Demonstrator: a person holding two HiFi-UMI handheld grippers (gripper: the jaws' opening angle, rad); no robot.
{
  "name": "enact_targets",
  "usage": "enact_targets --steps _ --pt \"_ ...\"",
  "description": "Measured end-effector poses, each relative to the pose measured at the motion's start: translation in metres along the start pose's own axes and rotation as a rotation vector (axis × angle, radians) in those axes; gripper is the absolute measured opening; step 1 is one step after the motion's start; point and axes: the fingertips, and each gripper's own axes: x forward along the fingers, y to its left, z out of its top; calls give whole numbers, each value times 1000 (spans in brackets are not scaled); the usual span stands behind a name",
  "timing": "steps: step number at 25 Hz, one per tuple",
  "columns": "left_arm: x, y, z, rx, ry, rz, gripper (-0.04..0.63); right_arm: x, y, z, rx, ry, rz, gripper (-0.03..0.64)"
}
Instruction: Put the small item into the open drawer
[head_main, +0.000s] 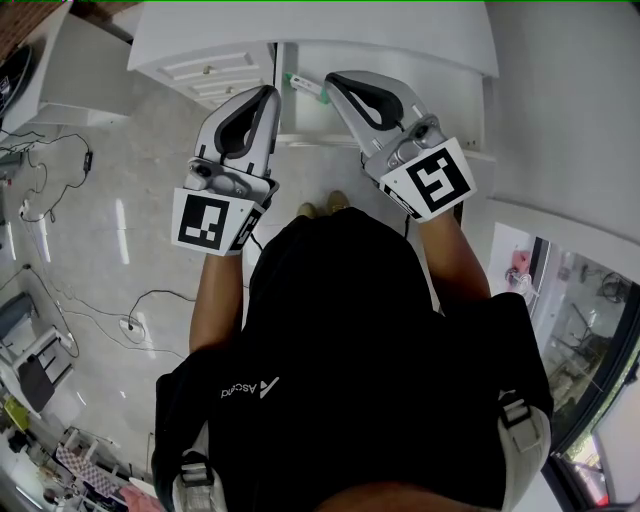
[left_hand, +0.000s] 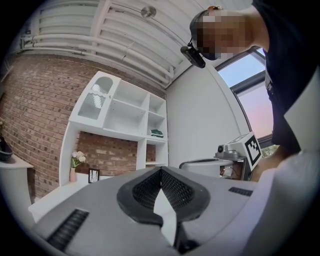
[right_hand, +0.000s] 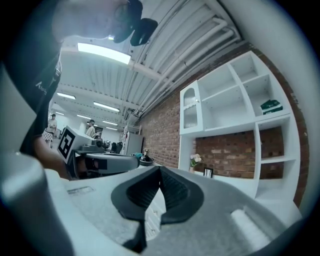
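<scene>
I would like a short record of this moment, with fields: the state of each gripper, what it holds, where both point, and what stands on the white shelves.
left gripper: jaws together, holds nothing
right gripper: jaws together, holds nothing
direction: both about level, toward the white shelves
on the shelves: a green item in a right-hand compartment
ledge below: vase of flowers, small picture frame
wall behind: brick wall
open drawer: cannot make one out for sure
</scene>
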Motion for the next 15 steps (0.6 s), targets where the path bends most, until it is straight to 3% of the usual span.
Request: enact_targets --steps 15 --pt "5 -11 5 9 -3 -12 -2 -11 -1 2 25 -41 -10 2"
